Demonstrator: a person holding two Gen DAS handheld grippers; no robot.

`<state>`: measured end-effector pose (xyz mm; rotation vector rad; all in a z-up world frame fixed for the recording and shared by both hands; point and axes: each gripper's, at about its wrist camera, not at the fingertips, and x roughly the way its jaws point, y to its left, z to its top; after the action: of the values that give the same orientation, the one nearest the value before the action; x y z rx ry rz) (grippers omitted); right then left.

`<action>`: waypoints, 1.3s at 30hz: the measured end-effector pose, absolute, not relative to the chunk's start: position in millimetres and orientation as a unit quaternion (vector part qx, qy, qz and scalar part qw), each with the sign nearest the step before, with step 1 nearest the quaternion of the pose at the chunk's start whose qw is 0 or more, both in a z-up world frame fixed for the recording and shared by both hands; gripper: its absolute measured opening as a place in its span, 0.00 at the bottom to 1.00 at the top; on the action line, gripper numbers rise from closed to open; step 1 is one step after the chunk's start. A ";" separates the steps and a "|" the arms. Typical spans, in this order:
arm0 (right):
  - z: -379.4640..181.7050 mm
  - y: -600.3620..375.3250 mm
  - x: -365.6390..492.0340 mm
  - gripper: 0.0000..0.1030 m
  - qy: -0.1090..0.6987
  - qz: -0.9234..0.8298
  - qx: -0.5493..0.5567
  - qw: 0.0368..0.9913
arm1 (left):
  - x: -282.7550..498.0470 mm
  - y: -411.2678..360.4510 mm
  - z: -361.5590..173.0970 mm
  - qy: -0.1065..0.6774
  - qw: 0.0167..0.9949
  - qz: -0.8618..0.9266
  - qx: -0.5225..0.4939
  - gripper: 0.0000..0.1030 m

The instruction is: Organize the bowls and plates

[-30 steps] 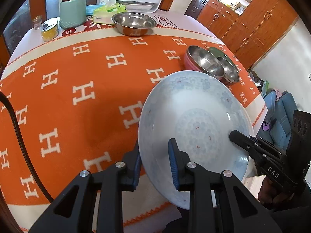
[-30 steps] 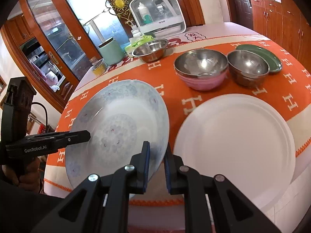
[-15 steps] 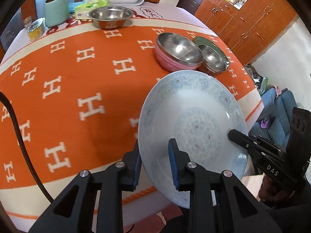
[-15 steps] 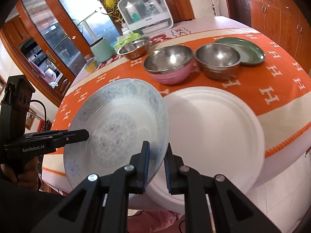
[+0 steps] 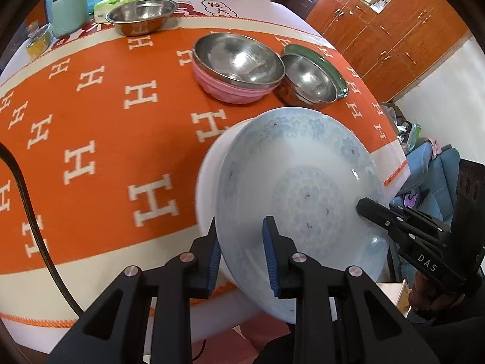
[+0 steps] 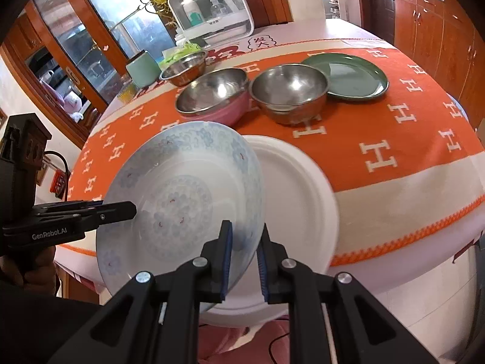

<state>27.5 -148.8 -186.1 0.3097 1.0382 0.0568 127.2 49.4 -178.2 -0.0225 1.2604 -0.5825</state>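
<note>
the patterned plate (image 5: 303, 194) is held tilted in the air between both claws: the left claw (image 5: 242, 251) is closed on its near left rim, the right claw (image 6: 244, 254) is closed on its near right rim. the white plate (image 6: 300, 194) lies on the worktop (image 6: 394, 139) just to the right, partly under the patterned plate. i judge the coming move must bring it further right and flat down onto the white plate.

A round table (image 6: 394, 182) wears an orange cloth (image 5: 100, 139) with white H letters. Behind it stand reddish wooden cabinets (image 5: 403, 33) and a glass-door cabinet (image 6: 75, 51). Daylight enters; the wall (image 5: 448, 91) is white.
</note>
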 end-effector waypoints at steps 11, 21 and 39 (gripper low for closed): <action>-212.3 -177.7 49.7 0.15 0.542 0.070 0.122 0.828 | 122.8 22.4 -207.7 0.611 0.761 -0.216 -0.026 0.23; -237.6 -182.3 62.1 0.16 0.562 0.110 0.106 0.813 | 119.4 20.0 -227.6 0.620 0.767 -0.161 -0.045 0.23; -238.0 -172.2 73.2 0.22 0.572 0.145 0.056 0.805 | 127.2 26.0 -228.9 0.612 0.778 -0.116 -0.084 0.27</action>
<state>73.2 -172.2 -238.0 0.1208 1.2249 0.3115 127.2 26.0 -228.9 -0.1816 1.3233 -0.2514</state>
